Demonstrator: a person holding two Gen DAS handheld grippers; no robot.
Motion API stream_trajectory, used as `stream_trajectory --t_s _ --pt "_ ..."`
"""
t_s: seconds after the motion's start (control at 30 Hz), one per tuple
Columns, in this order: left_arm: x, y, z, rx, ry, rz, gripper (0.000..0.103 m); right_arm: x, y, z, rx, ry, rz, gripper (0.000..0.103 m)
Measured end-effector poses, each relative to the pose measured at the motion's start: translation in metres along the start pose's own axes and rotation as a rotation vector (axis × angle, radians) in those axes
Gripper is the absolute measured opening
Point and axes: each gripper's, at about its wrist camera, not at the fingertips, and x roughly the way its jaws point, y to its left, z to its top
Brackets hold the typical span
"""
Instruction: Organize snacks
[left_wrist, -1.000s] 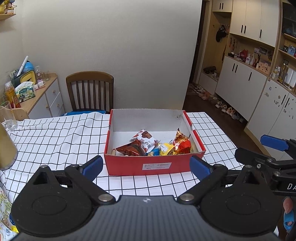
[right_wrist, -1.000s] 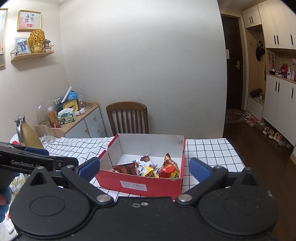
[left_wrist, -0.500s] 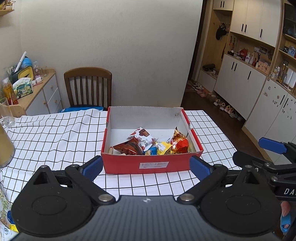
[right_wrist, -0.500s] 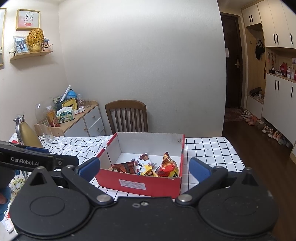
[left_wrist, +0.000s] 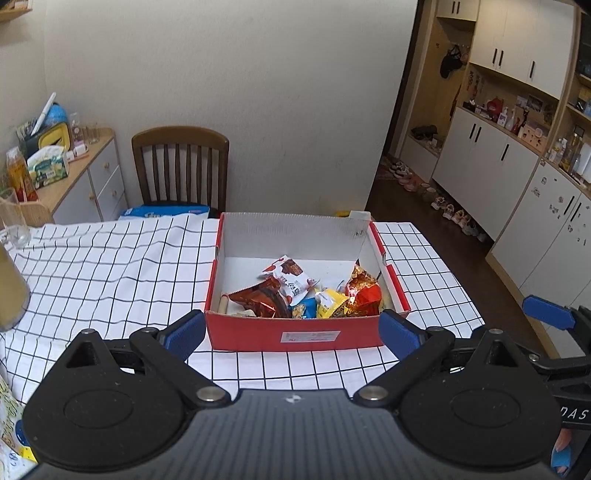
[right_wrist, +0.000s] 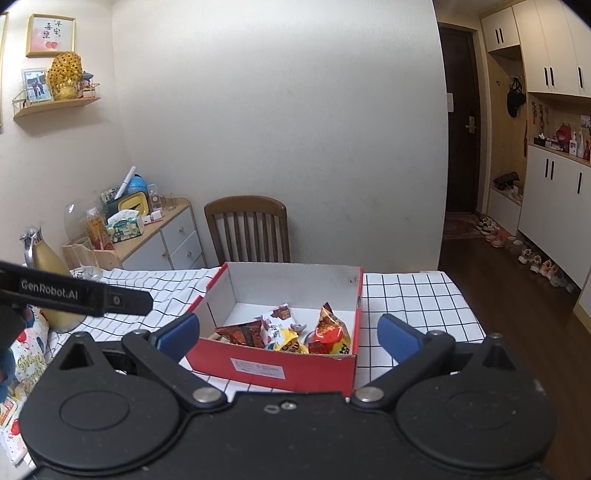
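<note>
On checked tablecloth (left_wrist: 110, 273): red box (left_wrist: 295, 334) at 12 o'clock, snack packets (left_wrist: 291, 291) heaped against its near wall. Wooden chair (left_wrist: 181, 162) at 11 o'clock beyond table edge; sideboard (left_wrist: 85, 177) at 10; white cabinets (left_wrist: 491, 155) and shoes (left_wrist: 454, 214) at 2. Left gripper (left_wrist: 291, 334) spread wide, empty. Right gripper (right_wrist: 288, 334) likewise apart, holding nothing.
</note>
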Motion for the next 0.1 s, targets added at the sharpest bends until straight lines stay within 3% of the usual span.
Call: stream_trajectory --t_s 0.1 --pt "0.004 0.0009 -0.0011 0.003 0.008 0.006 0.101 0.0037 -0.0059 -0.0041 0.012 0.011 -0.014 0.103"
